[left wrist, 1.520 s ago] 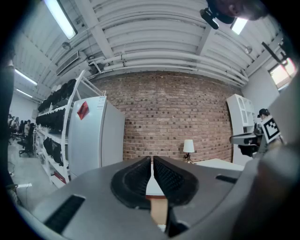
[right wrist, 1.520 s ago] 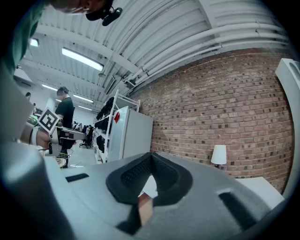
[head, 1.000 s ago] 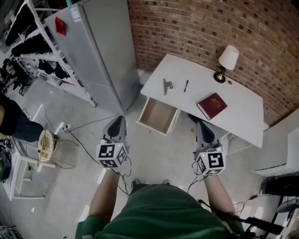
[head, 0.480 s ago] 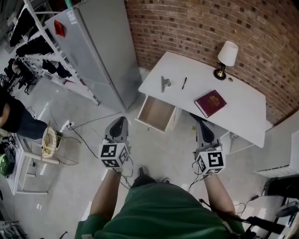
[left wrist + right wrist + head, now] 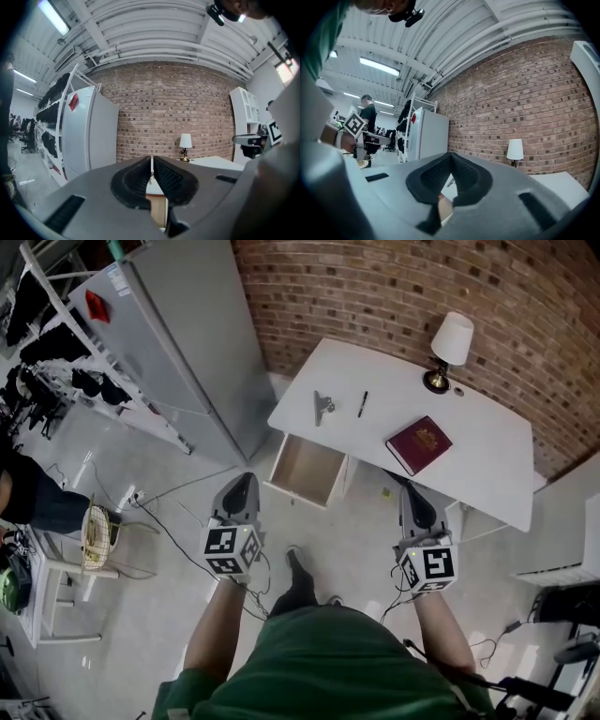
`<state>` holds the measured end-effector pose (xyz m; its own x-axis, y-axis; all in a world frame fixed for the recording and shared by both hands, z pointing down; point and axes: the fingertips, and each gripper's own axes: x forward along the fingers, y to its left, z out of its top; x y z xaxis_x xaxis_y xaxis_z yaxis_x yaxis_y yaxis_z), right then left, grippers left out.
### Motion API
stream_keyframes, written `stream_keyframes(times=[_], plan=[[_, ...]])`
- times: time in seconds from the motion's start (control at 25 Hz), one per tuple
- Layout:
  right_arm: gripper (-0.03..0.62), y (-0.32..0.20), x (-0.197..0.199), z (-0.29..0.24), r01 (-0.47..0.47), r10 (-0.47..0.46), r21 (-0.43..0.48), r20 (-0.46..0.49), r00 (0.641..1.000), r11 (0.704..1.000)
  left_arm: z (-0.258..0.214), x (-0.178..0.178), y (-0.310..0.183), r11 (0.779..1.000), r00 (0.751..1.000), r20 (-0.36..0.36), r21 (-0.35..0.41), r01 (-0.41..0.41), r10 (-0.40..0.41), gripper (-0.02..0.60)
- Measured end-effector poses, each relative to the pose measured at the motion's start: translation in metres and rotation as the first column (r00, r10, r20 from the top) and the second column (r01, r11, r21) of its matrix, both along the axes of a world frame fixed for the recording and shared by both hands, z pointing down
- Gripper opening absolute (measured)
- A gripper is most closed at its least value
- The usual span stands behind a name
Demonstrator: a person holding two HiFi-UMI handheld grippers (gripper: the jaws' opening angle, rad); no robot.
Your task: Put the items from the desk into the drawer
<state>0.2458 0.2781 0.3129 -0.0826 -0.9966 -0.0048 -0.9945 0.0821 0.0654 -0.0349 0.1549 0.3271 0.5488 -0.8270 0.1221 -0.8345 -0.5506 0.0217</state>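
Note:
A white desk stands against the brick wall. On it lie a metal clip, a black pen and a dark red book. Its wooden drawer is pulled out at the left front and looks empty. My left gripper hangs over the floor short of the drawer, jaws together, holding nothing. My right gripper is level with it, just before the desk's front edge, also shut and empty. In the gripper views the left gripper and right gripper both show closed tips.
A table lamp stands at the desk's back. A grey refrigerator stands left of the desk, with a clothes rack beyond it. Cables trail over the floor, and a small white table and a basket sit at the left. A person stands at far left.
The view has shifted toward the desk: desk and drawer sit slightly higher and leftward in the frame. Both grippers stay shut and level, the right one slightly lower.

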Motion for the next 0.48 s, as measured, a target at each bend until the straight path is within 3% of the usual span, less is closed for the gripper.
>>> stream_keyframes(times=[0.28,0.48], plan=[[0.003,-0.05,0.005,0.017,-0.012,0.012,-0.05,-0.006,1.0,0.999,0.02,0.002,-0.057,1.0,1.0,-0.004,-0.03,-0.008,0.008,0.017],[0.003,-0.106,0.002,0.024,-0.027,0.027,-0.061,-0.005,1.0,0.998,0.015,0.009,-0.112,0.997,0.998,0.007,0.026,-0.07,0.07,0.017]])
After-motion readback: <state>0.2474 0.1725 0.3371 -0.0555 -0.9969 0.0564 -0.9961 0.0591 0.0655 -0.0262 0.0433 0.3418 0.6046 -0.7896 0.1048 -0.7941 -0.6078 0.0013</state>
